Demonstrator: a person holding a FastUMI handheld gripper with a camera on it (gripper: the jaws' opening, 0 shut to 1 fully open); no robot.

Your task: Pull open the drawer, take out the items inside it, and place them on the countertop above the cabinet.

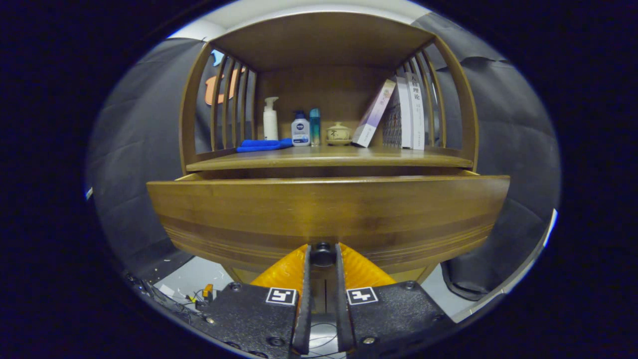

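against the booth's dark cloth stands a wooden cabinet (pixel 324 89) whose drawer (pixel 329 214) sits partly pulled out, a stiff, likely weighty front best held by its small dark knob (pixel 323 253), which the gripper (pixel 323 257) has its two fingers clamped on.

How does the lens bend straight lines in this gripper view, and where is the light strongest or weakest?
In the gripper view, the fisheye bows the drawer front and the countertop edge into curves; the cabinet posts lean outward. The bottles and books on the countertop are evenly lit and sharp; the recess under the countertop is in shadow. The gripper fingers close on the drawer knob, slightly soft, being so near.
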